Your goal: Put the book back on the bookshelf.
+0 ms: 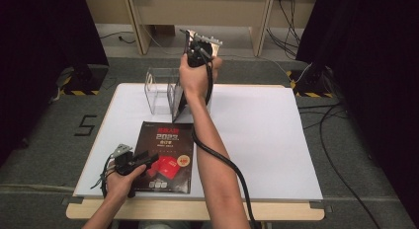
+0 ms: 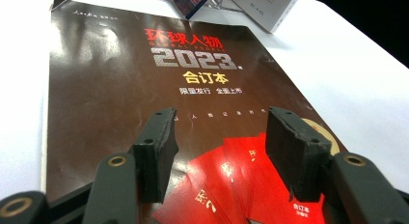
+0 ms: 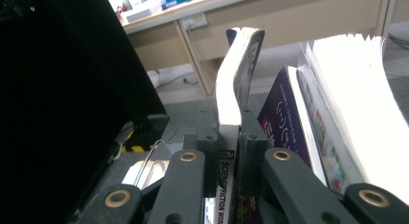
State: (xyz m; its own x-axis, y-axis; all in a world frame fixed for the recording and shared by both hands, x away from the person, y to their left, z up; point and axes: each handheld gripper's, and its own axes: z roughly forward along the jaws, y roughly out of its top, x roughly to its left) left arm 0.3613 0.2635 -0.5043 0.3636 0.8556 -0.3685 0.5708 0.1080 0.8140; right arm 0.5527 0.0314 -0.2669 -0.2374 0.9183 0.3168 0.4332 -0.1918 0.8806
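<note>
While the right gripper [image 1: 184, 93] reaches to the far side of the white table [image 1: 276, 140], its jaws stand clamped on a paperback [image 3: 238, 79] seen edge-on in the right gripper view, the pads pinching the book low down near its spine so the pages rise free above them. That low, narrow hold suits sliding the volume upright among its neighbours: a purple-covered book [image 3: 282, 120] and a thicker white-paged one [image 3: 352, 98] lean just beside it on one side. In the high view the books stand in a clear acrylic rack [image 1: 160, 93], whose dividers keep them upright (the wire loop seen low in the right gripper view may be part of another stand; I cannot tell).

Nearer the person, a dark 2023 magazine annual [image 1: 165, 155] lies flat on the table. The left gripper [image 1: 143, 162] rests over its near left corner with jaws apart, nothing between the pads [image 2: 156, 151], probably steadying it or waiting to lift it next.
</note>
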